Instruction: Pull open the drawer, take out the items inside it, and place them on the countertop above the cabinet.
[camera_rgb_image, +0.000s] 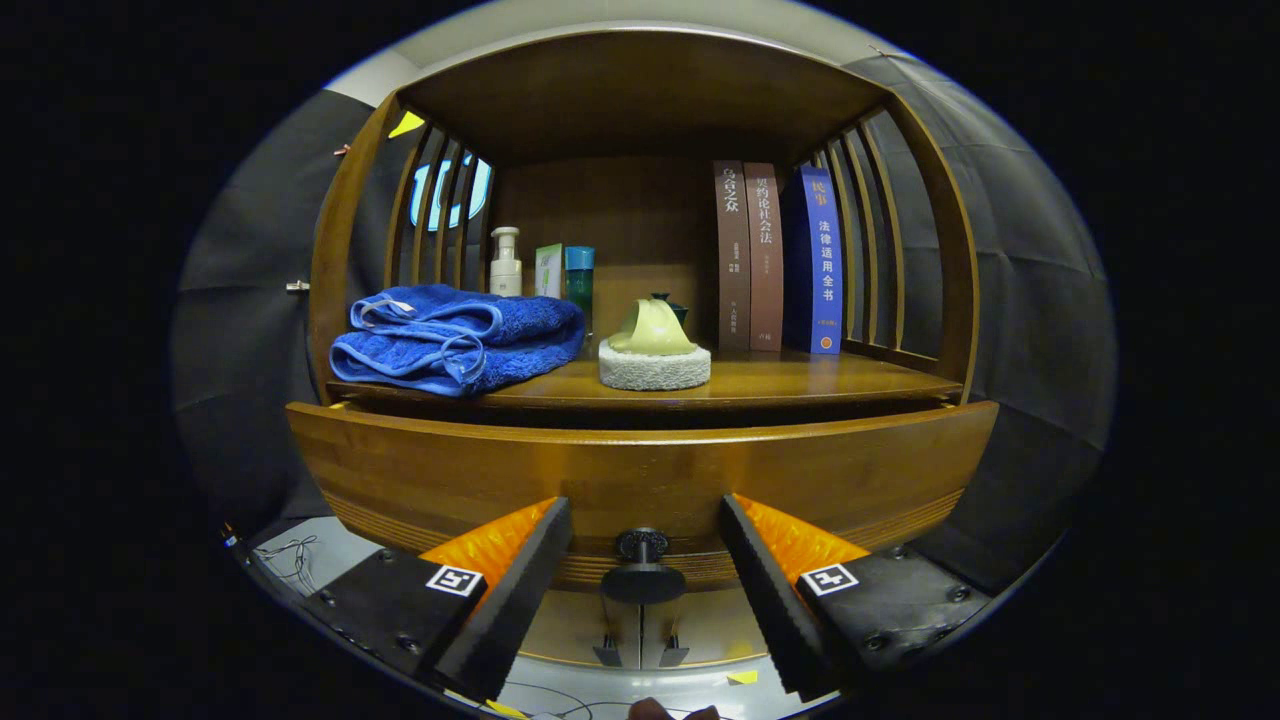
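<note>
Looking along your tongs (645, 500), you have the fingers spread wide with the drawer's knob (641, 545) in the gap between them; neither finger touches it. The drawer (640, 465) shows its front just ahead of the fingers, and a dark slit runs between its top edge and the table (800, 378) above, so it seems a little way out, though you cannot see inside it.

On the table a folded blue towel (455, 340) lies to the left, a pale green cup-like piece (652, 328) rests on a round pad (653, 368) in the middle, and books (775, 255) stand far right. That fits a drawer whose contents are still inside, or one already emptied onto the table; the hidden inside leaves it open.

The main risk, I judge, is at the knob. It is small and round, so if you close off-centre the fingers may slip past it or pinch only its edge, and a pull would then slide off. A pull that is angled rather than straight toward you could jam the drawer in its runners. A sharp tug might shake the cabinet and tip the green piece off its pad, since it sits near the table's edge.
</note>
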